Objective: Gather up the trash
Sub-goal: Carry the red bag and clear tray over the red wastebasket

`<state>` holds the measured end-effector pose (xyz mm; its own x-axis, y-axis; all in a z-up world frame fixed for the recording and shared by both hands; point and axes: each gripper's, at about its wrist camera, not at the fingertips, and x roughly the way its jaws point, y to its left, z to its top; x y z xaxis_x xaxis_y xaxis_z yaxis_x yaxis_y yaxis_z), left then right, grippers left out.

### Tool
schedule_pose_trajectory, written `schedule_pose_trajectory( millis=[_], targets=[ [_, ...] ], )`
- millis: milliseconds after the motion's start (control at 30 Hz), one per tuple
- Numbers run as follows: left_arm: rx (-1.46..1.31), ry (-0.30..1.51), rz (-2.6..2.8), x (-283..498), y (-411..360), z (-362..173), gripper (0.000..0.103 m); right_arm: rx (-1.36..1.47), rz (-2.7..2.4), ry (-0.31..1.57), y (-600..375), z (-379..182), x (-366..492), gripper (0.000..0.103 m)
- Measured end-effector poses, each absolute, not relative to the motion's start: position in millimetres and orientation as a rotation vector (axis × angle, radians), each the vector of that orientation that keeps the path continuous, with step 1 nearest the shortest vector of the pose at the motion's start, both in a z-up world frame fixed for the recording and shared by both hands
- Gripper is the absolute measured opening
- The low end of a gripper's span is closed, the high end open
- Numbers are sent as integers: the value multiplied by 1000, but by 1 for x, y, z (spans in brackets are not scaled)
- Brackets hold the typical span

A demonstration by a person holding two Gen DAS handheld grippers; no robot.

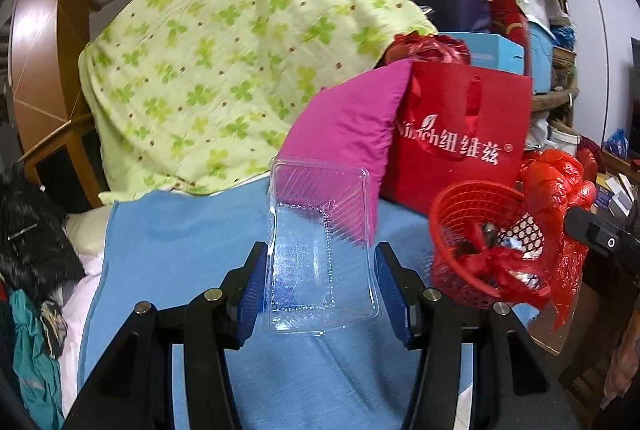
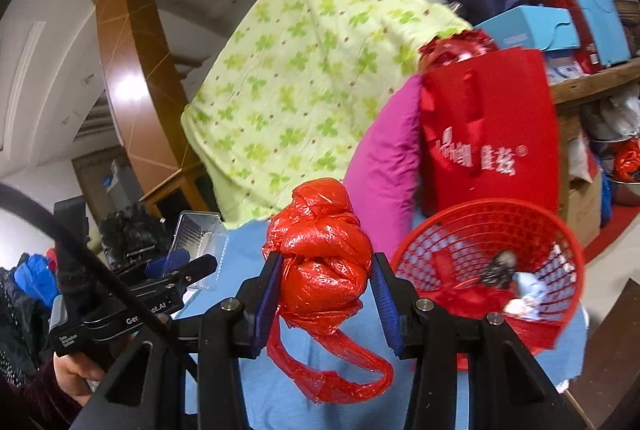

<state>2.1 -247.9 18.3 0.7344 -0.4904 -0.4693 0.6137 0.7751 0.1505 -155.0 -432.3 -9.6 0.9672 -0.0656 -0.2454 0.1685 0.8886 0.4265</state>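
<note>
1. Left wrist view: left gripper (image 1: pixel 320 270) is aimed forward and slightly down over a blue sheet (image 1: pixel 192 242). Its blue pads clamp a clear plastic clamshell tray (image 1: pixel 320 242) by its two long edges. The tray is upright, tilted a bit left, lifted clear of the sheet.
2. Same view, right side: a red mesh basket (image 1: pixel 472 214) sits tipped toward the camera, with trash and red plastic inside. Above its right rim a knotted red plastic bag (image 1: pixel 556 186) hangs from the right gripper; only part of that gripper's black body shows at the frame edge.
3. Behind: magenta pillow (image 1: pixel 352 134), red tote bag with white lettering (image 1: pixel 468 134), green clover-print blanket (image 1: pixel 224 42) draped over furniture.
4. Right wrist view: right gripper (image 2: pixel 326 290) points roughly level, slightly down. Jaws are narrow, squeezing the knotted red plastic bag (image 2: pixel 320 254) mid-bundle. The knot bulges above the pads and a loose loop trails below.
5. The red mesh basket (image 2: pixel 492 222) is just right of the bag, its mouth facing the camera, with scraps inside.
6. Far left: a hand (image 2: pixel 76 374) grips the left gripper (image 2: pixel 176 262), held at similar height, with the clear plastic clamshell tray (image 2: pixel 196 234) in its jaws.
</note>
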Motion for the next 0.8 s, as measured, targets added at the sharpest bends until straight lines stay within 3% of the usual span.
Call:
schedule_pose_trajectory(
  millis=[800],
  targets=[
    [392, 401, -676, -23, -300, 20, 57, 533, -204, 168, -469, -13, -193, 47]
  ],
)
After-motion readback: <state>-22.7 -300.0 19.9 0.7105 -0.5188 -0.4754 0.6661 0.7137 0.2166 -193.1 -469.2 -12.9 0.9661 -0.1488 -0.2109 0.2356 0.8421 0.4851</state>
